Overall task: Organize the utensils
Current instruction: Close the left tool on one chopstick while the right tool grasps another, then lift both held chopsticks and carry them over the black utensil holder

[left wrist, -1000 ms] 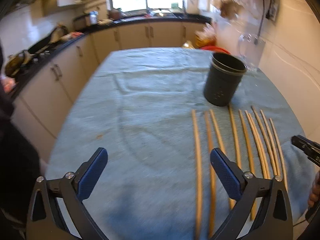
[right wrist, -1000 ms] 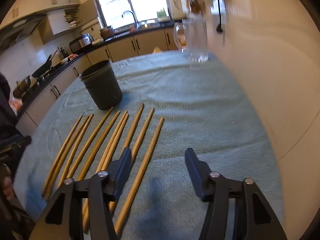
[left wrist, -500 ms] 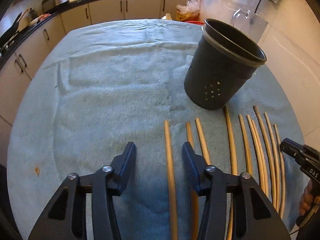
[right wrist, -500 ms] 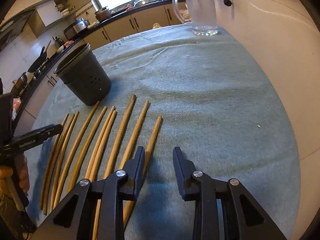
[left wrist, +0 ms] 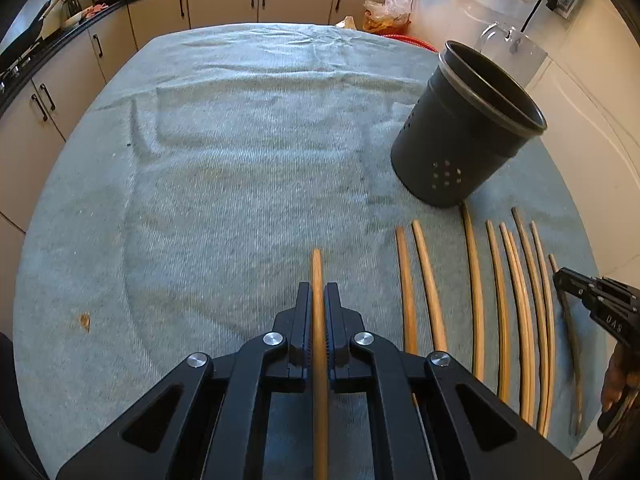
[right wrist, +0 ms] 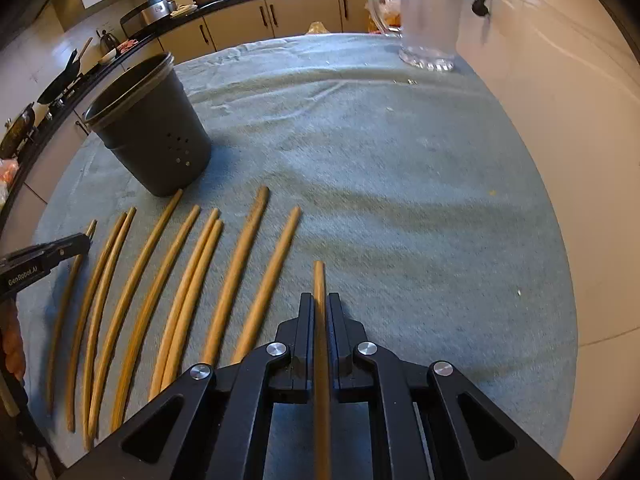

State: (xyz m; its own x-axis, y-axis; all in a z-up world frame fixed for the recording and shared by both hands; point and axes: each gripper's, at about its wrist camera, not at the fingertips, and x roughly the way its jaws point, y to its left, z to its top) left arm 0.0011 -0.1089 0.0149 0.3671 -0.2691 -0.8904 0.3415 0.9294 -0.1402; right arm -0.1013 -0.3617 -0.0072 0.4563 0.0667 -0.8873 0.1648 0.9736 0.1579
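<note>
Here, left gripper [left wrist: 318, 300] clamped on the leftmost long tan wooden chopstick [left wrist: 317, 268], both black fingers [left wrist: 303, 312] pressed flat against its sides, the stick's tip poking out just ahead of the fingertips and its shaft running back between them. Right gripper [right wrist: 319, 308] likewise closed on the rightmost tan wooden chopstick [right wrist: 319, 280], tip showing just past the fingertips. Between the two held sticks, the remaining wooden chopsticks [right wrist: 236, 264] lying side by side on the pale blue-grey towel [left wrist: 240, 160], to the right of the left fingers and to the left of the right ones. Ahead of that row, a dark grey perforated cylindrical holder [left wrist: 460, 140] standing upright on the towel, forward and right of the left fingers, forward and left of the right fingers, one chopstick's far end reaching close to its base. Far ahead and right of the right fingers, a clear glass pitcher [right wrist: 428, 28] near the towel's far edge. At each view's outer edge, the other gripper's black tip beside the outermost stick.
</note>
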